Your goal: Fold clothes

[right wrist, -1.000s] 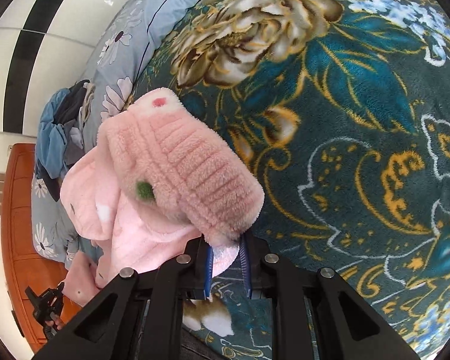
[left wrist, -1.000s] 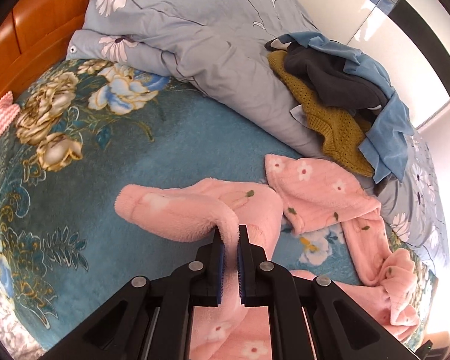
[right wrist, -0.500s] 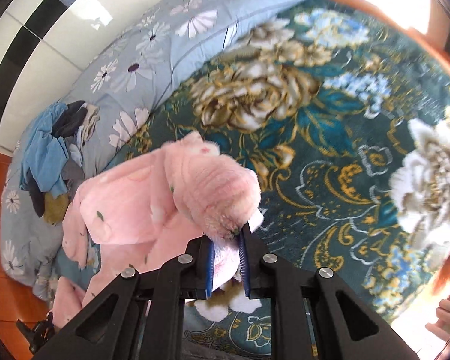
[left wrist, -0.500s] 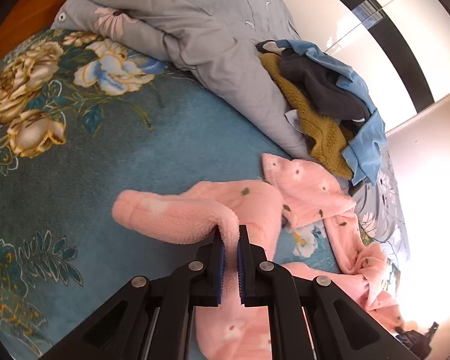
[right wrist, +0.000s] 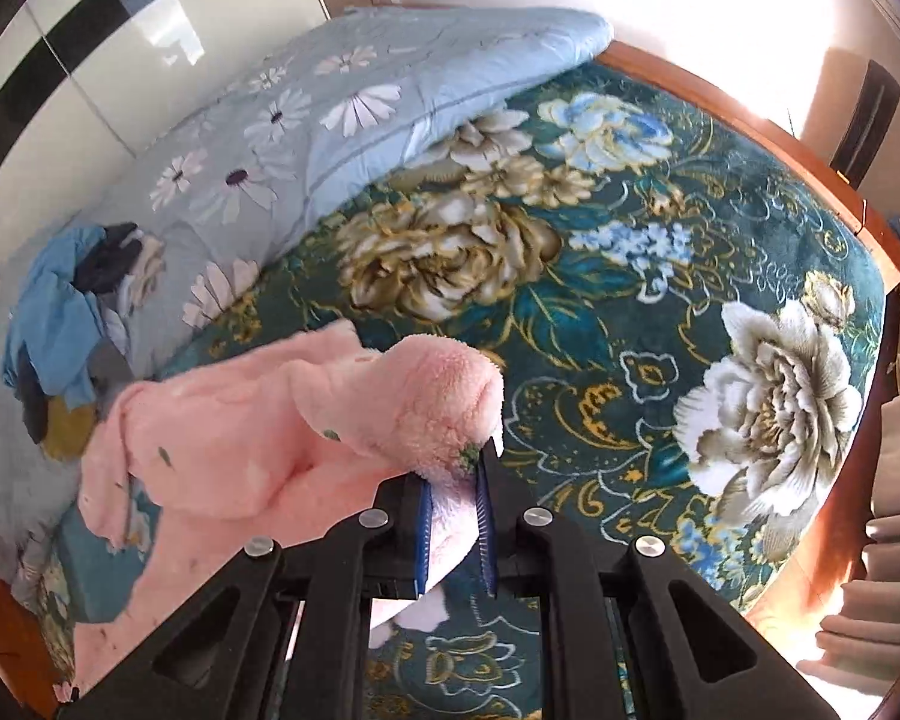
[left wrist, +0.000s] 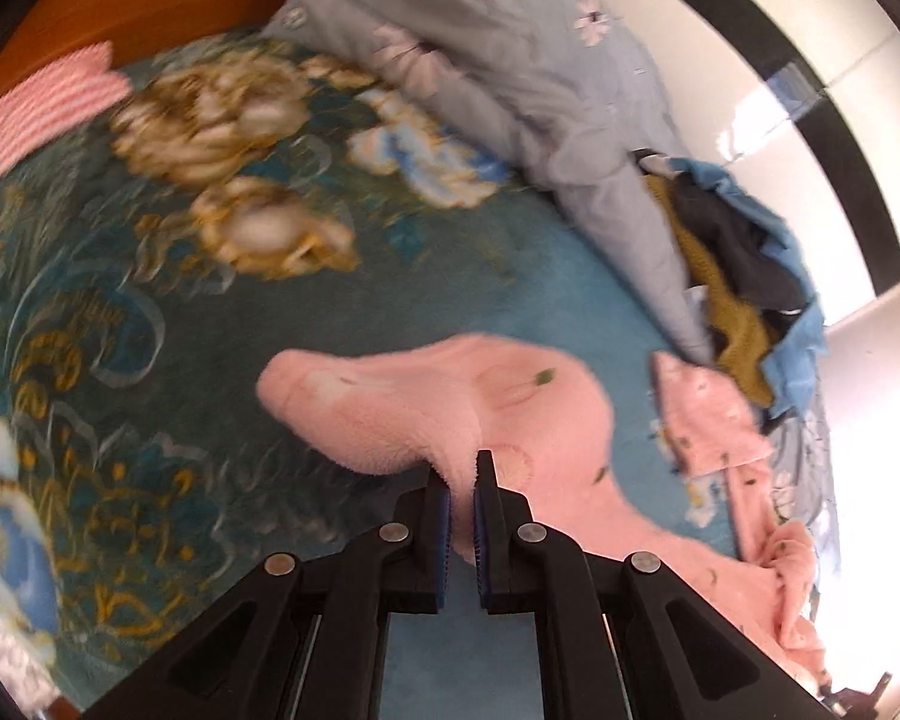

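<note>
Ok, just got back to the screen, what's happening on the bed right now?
Both claws are clamped on the same pink fleece garment, holding it up above the teal floral blanket. The left claw pinches one edge and the right claw grips a thick bunched part. The rest of the garment trails down onto the bed. A pile of other clothes sits untouched by the grey daisy-print duvet. The left view is blurred.
</note>
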The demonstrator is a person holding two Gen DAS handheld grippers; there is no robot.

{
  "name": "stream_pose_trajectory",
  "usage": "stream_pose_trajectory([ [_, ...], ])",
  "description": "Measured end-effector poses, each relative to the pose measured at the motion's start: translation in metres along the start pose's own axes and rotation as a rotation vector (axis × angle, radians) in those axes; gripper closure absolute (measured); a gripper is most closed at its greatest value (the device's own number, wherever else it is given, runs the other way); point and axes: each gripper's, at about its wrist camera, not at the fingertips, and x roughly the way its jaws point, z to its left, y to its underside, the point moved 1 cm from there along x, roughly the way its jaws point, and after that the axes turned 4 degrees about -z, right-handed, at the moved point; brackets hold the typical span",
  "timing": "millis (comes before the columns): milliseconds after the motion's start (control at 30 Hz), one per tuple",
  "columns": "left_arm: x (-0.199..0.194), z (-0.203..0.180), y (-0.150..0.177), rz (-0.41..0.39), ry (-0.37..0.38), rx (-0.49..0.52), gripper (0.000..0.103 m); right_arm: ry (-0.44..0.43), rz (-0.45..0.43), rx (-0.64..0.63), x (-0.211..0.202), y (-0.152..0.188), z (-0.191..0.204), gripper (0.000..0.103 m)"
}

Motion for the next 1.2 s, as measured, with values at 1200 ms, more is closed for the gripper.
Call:
stream_pose_trajectory([
  [1200,0.019,-0.040,-0.021,0.077,-0.279,0.055,0.070,-0.130,0.240,-0.234,0.050,0.026,-0.084,0.059],
])
